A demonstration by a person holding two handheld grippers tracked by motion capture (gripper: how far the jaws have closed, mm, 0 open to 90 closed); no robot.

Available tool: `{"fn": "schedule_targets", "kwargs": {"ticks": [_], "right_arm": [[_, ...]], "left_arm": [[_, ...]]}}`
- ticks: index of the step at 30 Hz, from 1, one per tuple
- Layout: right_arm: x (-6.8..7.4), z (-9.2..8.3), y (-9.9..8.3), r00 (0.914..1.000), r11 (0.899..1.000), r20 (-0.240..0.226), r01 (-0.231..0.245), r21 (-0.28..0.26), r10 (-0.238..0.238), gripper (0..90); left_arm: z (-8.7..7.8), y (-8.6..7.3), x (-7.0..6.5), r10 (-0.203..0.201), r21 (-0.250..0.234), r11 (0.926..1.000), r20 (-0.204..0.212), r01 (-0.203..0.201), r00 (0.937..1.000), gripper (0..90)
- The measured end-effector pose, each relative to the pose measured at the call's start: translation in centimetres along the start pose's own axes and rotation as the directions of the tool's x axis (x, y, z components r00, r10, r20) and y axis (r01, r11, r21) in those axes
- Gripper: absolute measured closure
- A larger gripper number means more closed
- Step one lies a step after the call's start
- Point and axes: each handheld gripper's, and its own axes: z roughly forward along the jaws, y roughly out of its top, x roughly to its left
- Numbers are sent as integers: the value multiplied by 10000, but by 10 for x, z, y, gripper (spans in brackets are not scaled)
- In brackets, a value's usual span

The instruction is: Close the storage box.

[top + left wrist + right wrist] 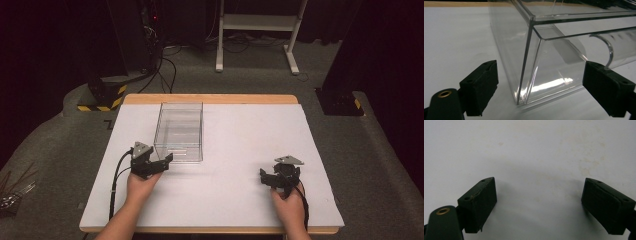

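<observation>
Left claw [162,162] stands wide, jaws spread to either side of the near corner of the clear box [179,131]; in the left gripper view the pads [482,86] sit clear of the box walls, with a gap on both sides, so it holds nothing. Whether the right-hand pad touches the box's near wall is hard to tell, as the plastic's glare and reflections blur the edges. A curved cutout shows in that wall, just above the pad. The box's far end is cut off in that view.

Right claw [270,177] is also wide, holding nothing; its pads [480,202] hover over the bare white sheet [240,150], well apart from the box.

Beneath both claws, the white sheet covers the table [210,98], whose wooden edge shows beyond the box. Past the table lie grey carpet, a white frame's legs [255,35] and dark cables [165,65]; the room beyond is too dark to make out.
</observation>
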Motion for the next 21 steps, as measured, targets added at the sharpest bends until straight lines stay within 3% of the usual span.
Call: {"fn": "schedule_targets", "kwargs": {"ticks": [16, 21], "right_arm": [[0, 0, 0, 10000, 10000, 1, -18, 7, 18, 128], [0, 0, 0, 10000, 10000, -7, 3, 0, -3, 128]], "left_arm": [[6, 1, 7, -552, -155, 9984, -341, 547, 9979, 189], [7, 1, 7, -542, -196, 9984, -467, 533, 9974, 211]]}}
